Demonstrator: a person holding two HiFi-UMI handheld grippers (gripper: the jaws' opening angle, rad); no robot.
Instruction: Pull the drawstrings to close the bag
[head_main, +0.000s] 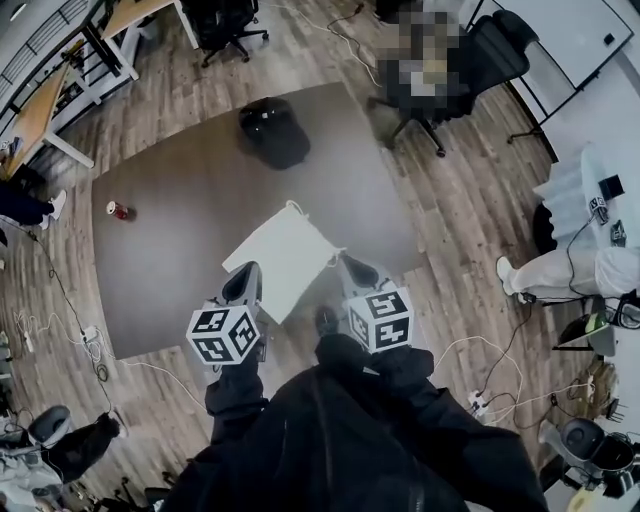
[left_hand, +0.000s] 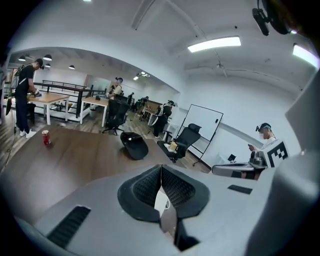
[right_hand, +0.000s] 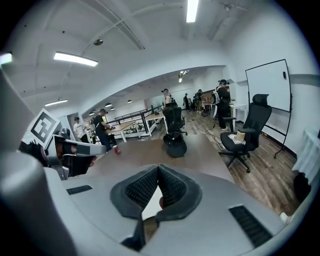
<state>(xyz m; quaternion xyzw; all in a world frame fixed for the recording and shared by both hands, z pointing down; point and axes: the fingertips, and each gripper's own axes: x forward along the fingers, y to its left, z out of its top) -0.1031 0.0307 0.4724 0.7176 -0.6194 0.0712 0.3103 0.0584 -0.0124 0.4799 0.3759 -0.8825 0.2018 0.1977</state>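
Now, bag (head_main: 290, 255): white, flat on the brown surface (head_main: 180, 200), centre of head view.
Left gripper (head_main: 245, 274): jaws closed together, by bag's lower-left edge.
Right gripper (head_main: 353, 264): jaws closed together, by bag's right corner.

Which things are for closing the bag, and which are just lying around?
For the job: white bag, drawstring, left tongs, right tongs.

Just lying about: red can, black lump, office chair.
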